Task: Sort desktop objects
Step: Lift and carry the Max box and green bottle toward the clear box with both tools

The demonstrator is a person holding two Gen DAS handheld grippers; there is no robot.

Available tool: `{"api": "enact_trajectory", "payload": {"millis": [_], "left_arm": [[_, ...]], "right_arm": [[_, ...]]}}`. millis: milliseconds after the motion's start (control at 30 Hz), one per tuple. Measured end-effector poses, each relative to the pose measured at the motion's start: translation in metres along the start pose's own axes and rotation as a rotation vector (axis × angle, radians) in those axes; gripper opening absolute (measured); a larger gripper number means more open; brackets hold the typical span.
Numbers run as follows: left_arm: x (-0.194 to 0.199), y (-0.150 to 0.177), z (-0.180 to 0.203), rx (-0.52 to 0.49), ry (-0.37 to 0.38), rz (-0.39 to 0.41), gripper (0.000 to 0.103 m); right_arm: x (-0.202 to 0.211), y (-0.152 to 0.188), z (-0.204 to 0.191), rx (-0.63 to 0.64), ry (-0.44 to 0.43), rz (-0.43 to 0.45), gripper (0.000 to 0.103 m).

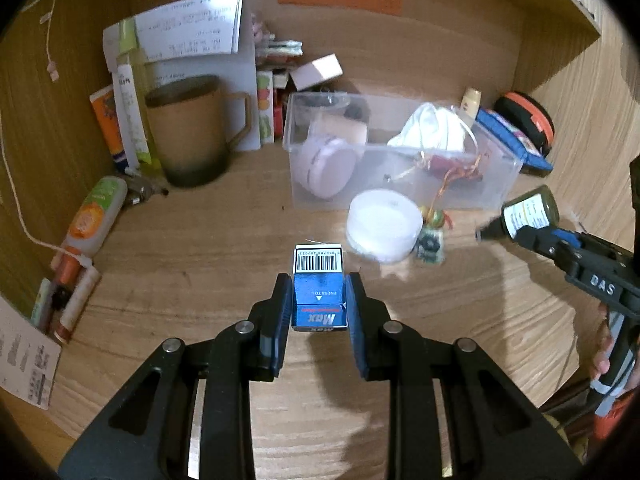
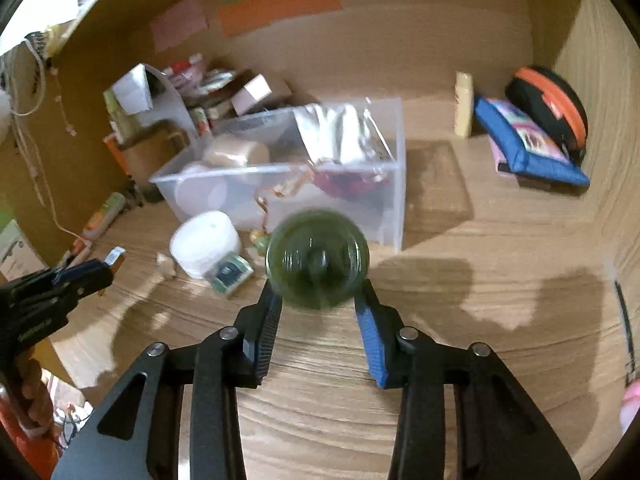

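My left gripper (image 1: 318, 300) is shut on a small blue box (image 1: 319, 288) with a barcode, held above the wooden desk; it also shows at the left of the right wrist view (image 2: 114, 258). My right gripper (image 2: 318, 296) is shut on a dark green bottle (image 2: 318, 258), seen end-on; in the left wrist view the bottle (image 1: 528, 213) points left with its black cap. A clear plastic bin (image 1: 400, 188) (image 2: 394, 208) holding a white pouch, a round case and a roll stands beyond both grippers.
A white round tub (image 1: 382, 226) (image 2: 204, 242) and a small green packet (image 1: 430, 245) (image 2: 230, 274) lie before the bin. A brown mug (image 1: 192, 128), tubes and papers crowd the back left. A blue pouch (image 2: 532, 148) and an orange-black case (image 2: 554, 108) sit back right.
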State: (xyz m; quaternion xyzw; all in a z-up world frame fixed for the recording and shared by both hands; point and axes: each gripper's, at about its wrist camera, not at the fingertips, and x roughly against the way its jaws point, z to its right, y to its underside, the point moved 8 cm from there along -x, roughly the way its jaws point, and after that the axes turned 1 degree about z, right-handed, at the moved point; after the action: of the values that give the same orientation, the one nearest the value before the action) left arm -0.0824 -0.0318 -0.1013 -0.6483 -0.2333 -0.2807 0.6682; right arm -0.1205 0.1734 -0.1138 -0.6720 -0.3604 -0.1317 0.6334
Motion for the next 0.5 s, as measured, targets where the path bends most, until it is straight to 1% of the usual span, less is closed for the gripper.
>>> {"api": "enact_trajectory", "payload": {"millis": [67,100,133,200,267,300,367,400,433,500], "left_arm": [[0.003,-0.007,0.001,0.001,0.007,0.013,0.026],[0.004,-0.010,0.002,0.001,0.008,0.018,0.026],[0.006,-0.013,0.003,-0.003,0.005,0.025,0.026],[0.008,-0.016,0.005,-0.007,0.006,0.032,0.026],[0.008,-0.019,0.007,-0.013,0.011,0.035,0.026],[0.008,-0.019,0.008,-0.017,0.011,0.036,0.026],[0.007,-0.018,0.011,-0.020,0.018,0.034,0.026],[0.007,-0.017,0.012,-0.020,0.026,0.032,0.026],[0.006,-0.015,0.014,-0.021,0.032,0.028,0.026],[0.004,-0.013,0.016,-0.021,0.040,0.019,0.026]], "right_arm": [[0.006,-0.004,-0.005,0.017,-0.012,0.015,0.033],[0.008,-0.006,-0.007,0.029,-0.019,0.020,0.026],[0.010,-0.008,-0.009,0.040,-0.021,0.022,0.013],[0.010,-0.008,-0.012,0.057,-0.038,0.004,0.012],[0.003,-0.003,-0.011,0.089,-0.008,-0.034,0.012],[0.000,0.000,-0.010,0.112,0.020,-0.049,0.014],[-0.006,0.007,-0.010,0.145,0.038,-0.096,0.030],[-0.007,0.008,-0.011,0.151,0.034,-0.094,0.046],[-0.007,0.007,-0.011,0.159,0.040,-0.083,0.059],[-0.008,-0.001,-0.012,0.202,0.071,-0.049,0.064]]}}
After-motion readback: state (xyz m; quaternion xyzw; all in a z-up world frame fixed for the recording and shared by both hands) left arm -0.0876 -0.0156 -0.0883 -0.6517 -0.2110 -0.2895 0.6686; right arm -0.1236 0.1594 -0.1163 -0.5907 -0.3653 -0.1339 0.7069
